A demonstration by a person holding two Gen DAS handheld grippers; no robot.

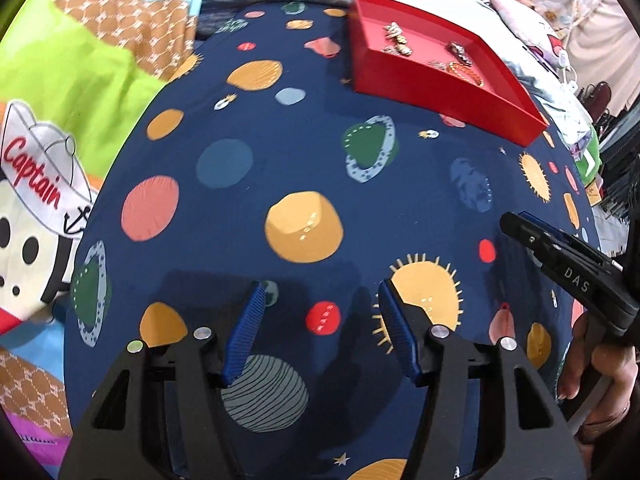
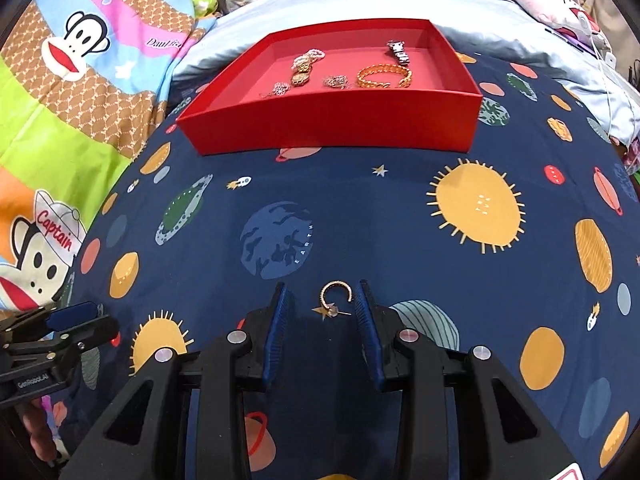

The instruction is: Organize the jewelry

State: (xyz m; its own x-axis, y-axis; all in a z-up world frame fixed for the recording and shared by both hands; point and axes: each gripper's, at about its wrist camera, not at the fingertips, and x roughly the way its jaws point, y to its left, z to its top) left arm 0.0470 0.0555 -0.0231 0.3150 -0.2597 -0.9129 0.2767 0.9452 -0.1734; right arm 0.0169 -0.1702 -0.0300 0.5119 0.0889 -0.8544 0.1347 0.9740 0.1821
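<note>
A small gold hoop earring [image 2: 335,299] lies on the navy planet-print sheet [image 2: 360,208], right between the open blue-padded fingers of my right gripper [image 2: 322,294]. The fingers stand on either side of it without touching. A red tray [image 2: 320,132] sits farther back and holds a gold chain bracelet [image 2: 384,76], a dark watch piece [image 2: 398,53], a pearl-and-gold piece [image 2: 305,65] and small sparkly pieces [image 2: 336,81]. My left gripper [image 1: 322,290] is open and empty over the sheet, and the tray [image 1: 440,92] shows at its upper right. The right gripper [image 1: 516,222] enters the left wrist view at right.
A colourful monkey-print quilt [image 2: 72,92] lies to the left. A pale blue pillow [image 2: 280,4] and white cables [image 2: 600,52] lie behind and right of the tray. The left gripper [image 2: 68,316] shows at the lower left of the right wrist view.
</note>
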